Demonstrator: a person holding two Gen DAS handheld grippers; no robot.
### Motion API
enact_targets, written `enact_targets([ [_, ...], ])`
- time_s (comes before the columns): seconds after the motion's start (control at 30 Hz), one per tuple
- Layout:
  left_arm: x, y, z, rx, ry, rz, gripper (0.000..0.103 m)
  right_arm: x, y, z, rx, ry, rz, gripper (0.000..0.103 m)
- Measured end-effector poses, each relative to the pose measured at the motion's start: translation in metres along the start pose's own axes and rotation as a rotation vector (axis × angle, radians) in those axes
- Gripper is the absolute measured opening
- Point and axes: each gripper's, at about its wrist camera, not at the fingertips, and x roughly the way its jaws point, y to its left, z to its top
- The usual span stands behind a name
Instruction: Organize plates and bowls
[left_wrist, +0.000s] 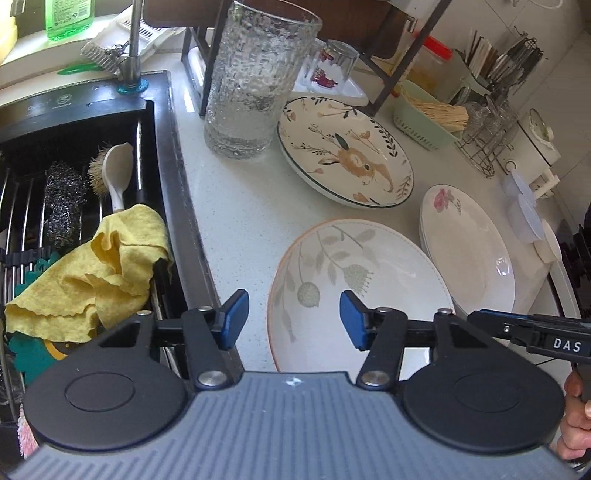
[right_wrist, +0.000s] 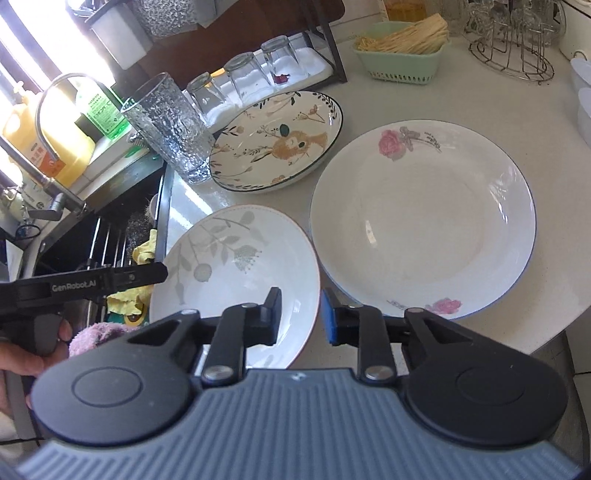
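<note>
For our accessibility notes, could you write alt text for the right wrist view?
The right gripper straddles the near rim of a leaf-patterned bowl, beside a rose-printed plate on a pale counter.

— We see a tall ribbed glass (left_wrist: 255, 79) standing on the counter (left_wrist: 236, 206) by the sink (left_wrist: 162, 122).
— We also see a yellow cloth (left_wrist: 96, 273) on the sink rack, beside a steel scourer (left_wrist: 62, 201) and a brush (left_wrist: 116, 173).
— Green basket (right_wrist: 404, 55) at the back.
</note>
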Motion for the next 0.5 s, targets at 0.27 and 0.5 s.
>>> enact_targets([
  [0.27, 0.005, -0.002, -0.005, 0.019, 0.017, -0.008, 0.046, 0.016, -0.002, -0.005, 0.051, 0.040, 0.008, 0.019],
  [0.5, 0.017, 0.002, -0.007, 0.009, 0.043, 0.003, 0.039, 0.024, -0.006, -0.003, 0.066, 0.049, -0.011, 0.014],
])
